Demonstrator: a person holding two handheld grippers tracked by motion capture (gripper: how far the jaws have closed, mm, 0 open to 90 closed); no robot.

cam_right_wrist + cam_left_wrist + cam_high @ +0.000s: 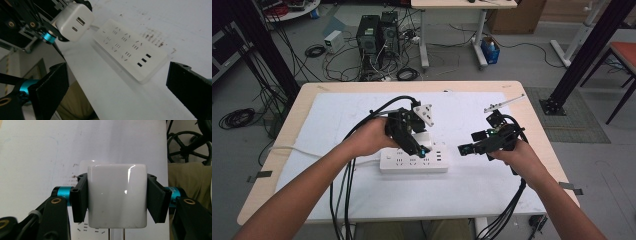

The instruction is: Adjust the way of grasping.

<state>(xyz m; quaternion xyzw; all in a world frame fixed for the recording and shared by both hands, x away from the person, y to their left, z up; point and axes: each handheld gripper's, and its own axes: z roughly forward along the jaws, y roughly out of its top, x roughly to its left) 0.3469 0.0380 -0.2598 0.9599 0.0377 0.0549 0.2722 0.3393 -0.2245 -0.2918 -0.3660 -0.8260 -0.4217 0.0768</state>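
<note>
A white power strip [414, 161] lies on the white mat in the middle of the table. My left gripper [419, 145] hovers just above its top side, shut on a white cube charger [423, 136]. In the left gripper view the charger [117, 202] sits squeezed between both jaws of that gripper [117, 195], its two prongs pointing down toward the strip's sockets. My right gripper [464, 148] stands open to the right of the strip. The right gripper view has its jaws [117, 86] wide apart with nothing between them, facing the strip [130, 50] and the charger [75, 21], whose USB ports show.
The white mat [362, 110] covers most of the wooden table [302, 100]. The strip's white cord [312, 150] runs off to the left. Black cables [342, 200] trail from both grippers toward the front edge. Computer towers [377, 32] and black frame posts stand on the floor beyond.
</note>
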